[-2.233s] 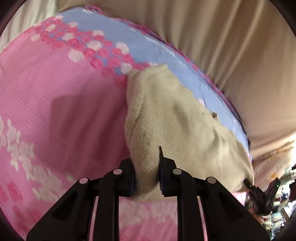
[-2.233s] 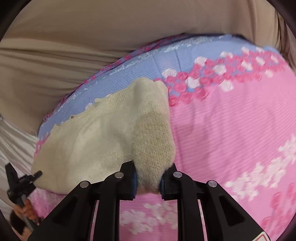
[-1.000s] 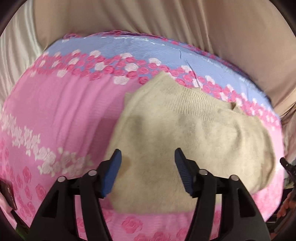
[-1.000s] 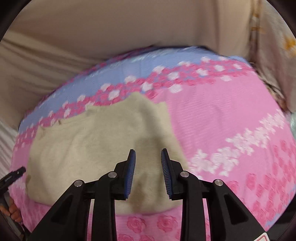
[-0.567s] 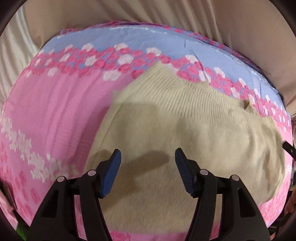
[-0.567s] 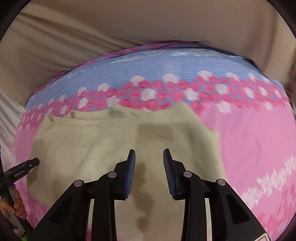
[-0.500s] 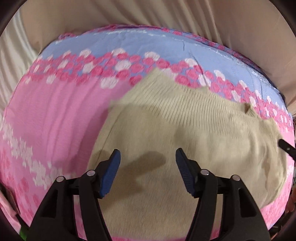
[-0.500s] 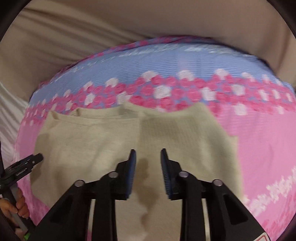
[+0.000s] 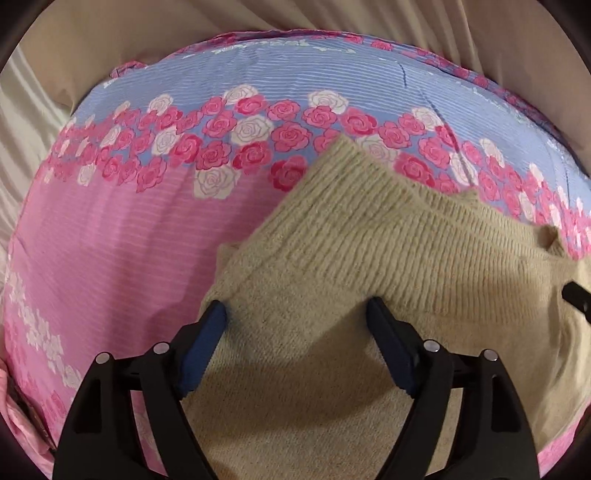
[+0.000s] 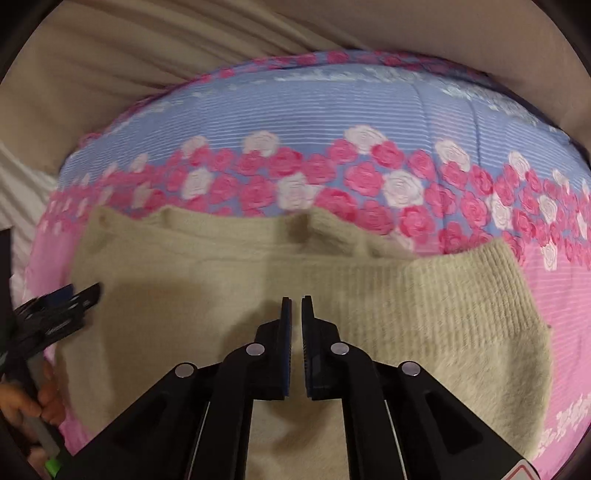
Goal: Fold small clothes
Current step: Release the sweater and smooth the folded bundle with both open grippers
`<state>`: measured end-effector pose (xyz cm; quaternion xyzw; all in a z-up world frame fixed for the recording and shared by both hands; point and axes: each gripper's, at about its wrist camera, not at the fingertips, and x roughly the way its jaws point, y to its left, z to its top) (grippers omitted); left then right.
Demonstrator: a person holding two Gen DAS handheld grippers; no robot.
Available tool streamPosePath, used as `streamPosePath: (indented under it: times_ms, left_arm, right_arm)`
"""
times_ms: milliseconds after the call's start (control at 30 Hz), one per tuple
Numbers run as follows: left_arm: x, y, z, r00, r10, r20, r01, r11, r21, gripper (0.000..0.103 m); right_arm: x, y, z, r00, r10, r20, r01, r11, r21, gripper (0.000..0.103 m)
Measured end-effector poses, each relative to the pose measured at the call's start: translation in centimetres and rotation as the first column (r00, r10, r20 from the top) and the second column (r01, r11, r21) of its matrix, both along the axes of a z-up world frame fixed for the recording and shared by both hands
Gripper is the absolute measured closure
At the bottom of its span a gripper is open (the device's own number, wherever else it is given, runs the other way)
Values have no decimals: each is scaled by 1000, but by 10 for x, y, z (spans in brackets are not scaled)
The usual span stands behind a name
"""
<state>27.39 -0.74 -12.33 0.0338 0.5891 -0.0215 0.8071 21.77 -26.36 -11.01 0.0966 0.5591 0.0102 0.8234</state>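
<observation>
Left gripper (image 9: 295,314): wide open, blue pads (image 9: 201,341) pressed down on the knit (image 9: 369,258), one pad at the left edge of the folded cloth, the other further in, on the beige surface. Nothing pinched between them – only cloth lying under the gap. In the right view, seen again at the far left edge (image 10: 61,306), blurred, with the hand (image 10: 33,406) behind it.

Right gripper (image 10: 296,306): nearly closed, only a thin slit between the pads, tips low over the middle of the knit (image 10: 332,295). Cannot tell for sure if the tips touch the cloth; no fold caught in the slit as far as visible.

Knit: beige, small, lying flat and folded on the bedcover (image 9: 129,240), ribbed band on top and toward the far side, smoother weave nearer the cameras. One corner pointing up toward the rose band in the left view. Far edge lying along the row of pink and white roses – partly over it.

Bedcover (image 10: 369,110): pink near, blue stripe far, roses between. Beyond it, beige sheet (image 9: 332,14) in folds, also at the top of the right view (image 10: 184,44).
</observation>
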Motion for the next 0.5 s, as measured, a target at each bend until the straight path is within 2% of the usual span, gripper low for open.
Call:
streamPosePath:
  times_ms: [67, 100, 167, 267, 400, 500]
  left_arm:
    - [-1, -2, -1, 1000, -10, 2, 10, 1000, 8, 26]
    - [-1, -3, 0, 1000, -8, 1, 8, 1000, 11, 26]
    - [-1, -5, 3, 1000, -5, -11, 5, 1000, 5, 26]
    - [-5, -8, 14, 1000, -8, -16, 8, 1000, -28, 26]
    - [-15, -12, 28, 1000, -10, -5, 9, 999, -46, 26]
    - [-27, -19, 36, 1000, -25, -5, 25, 999, -48, 26]
  right_arm:
    - [3, 8, -20, 998, 34, -55, -36, 998, -52, 98]
    - [4, 6, -26, 999, 35, -40, -37, 998, -56, 101]
    - [5, -3, -19, 999, -6, -44, 5, 1000, -18, 102]
    - [-9, -25, 9, 996, -82, 17, 83, 996, -14, 97]
    - [-54, -63, 28, 979, -193, 63, 197, 979, -58, 93]
    - [-88, -83, 25, 966, -250, 64, 255, 963, -89, 93]
